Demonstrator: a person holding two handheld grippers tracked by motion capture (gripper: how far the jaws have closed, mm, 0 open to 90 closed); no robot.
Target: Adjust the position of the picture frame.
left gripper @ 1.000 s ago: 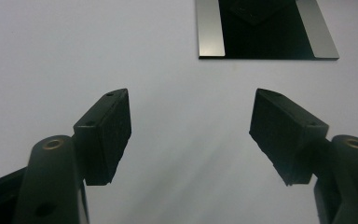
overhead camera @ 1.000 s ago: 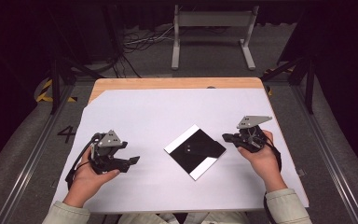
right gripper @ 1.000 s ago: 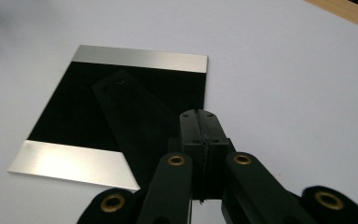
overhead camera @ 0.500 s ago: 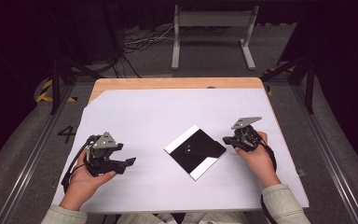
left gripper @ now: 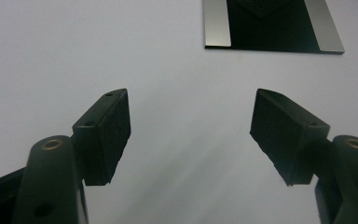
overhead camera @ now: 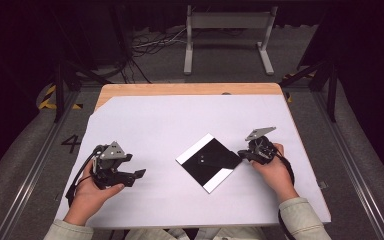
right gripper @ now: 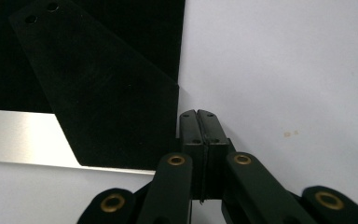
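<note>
A square black plate with pale strips along two edges lies cornerwise on the white sheet. On it rests a flat black angular piece with two small holes, close up in the right gripper view over the plate. My right gripper is shut, its tips low at the plate's right corner, just beside the piece's point; nothing shows between the jaws. To the left, my left gripper is open and points at the plate from a distance, its jaws bare.
The white sheet covers most of a wooden table. Beyond the far edge stand a metal frame and cables on the floor. Dark rails run along both sides.
The right hand has come down and in toward the plate's right corner, with its jaws still shut. The left hand has stayed where it was.
</note>
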